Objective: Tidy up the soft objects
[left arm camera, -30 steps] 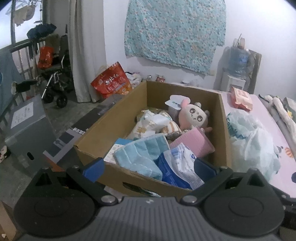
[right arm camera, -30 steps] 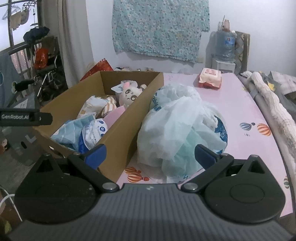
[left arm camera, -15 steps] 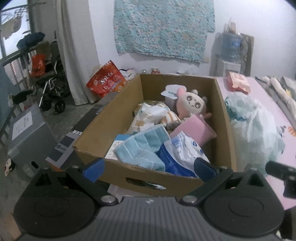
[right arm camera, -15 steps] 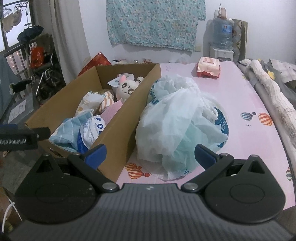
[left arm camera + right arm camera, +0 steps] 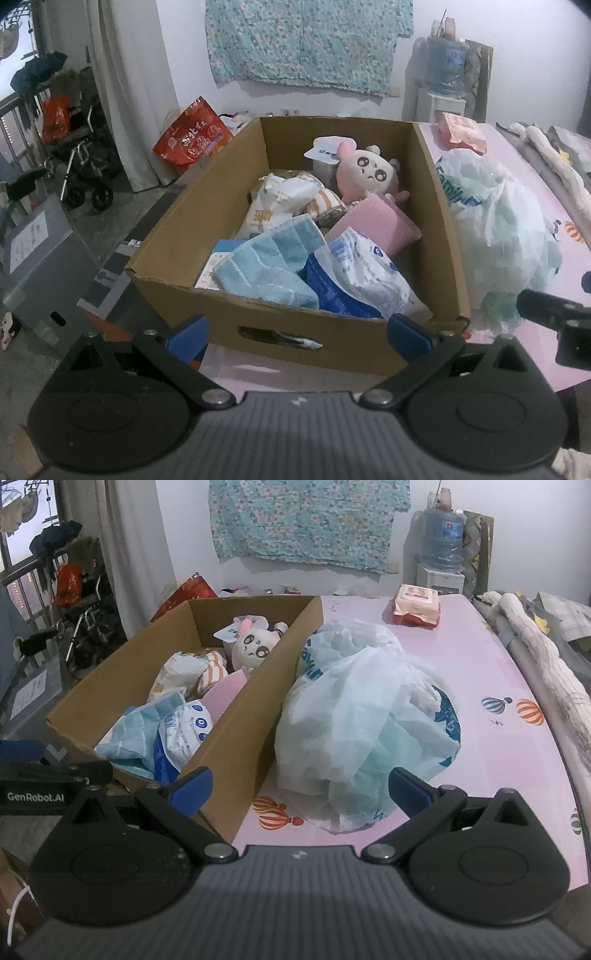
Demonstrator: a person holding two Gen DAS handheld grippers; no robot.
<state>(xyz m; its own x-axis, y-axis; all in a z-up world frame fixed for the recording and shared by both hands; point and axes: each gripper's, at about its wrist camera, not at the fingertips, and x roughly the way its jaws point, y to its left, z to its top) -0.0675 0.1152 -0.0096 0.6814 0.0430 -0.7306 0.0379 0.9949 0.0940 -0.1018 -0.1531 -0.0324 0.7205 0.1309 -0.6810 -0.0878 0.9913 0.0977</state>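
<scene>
Over the last second both grippers have drawn back and risen a little from the cardboard box (image 5: 295,325), so more of the pink table (image 5: 480,672) shows. The left gripper (image 5: 297,330) hangs before the box's near wall, fingers spread, holding nothing. The right gripper (image 5: 299,786) is likewise spread and empty, facing the crumpled plastic bag (image 5: 362,716) that lies touching the box's right wall. Inside the box lie a plush toy (image 5: 365,171), a blue cloth (image 5: 269,262) and packets. The bag looks like the next thing to sort.
</scene>
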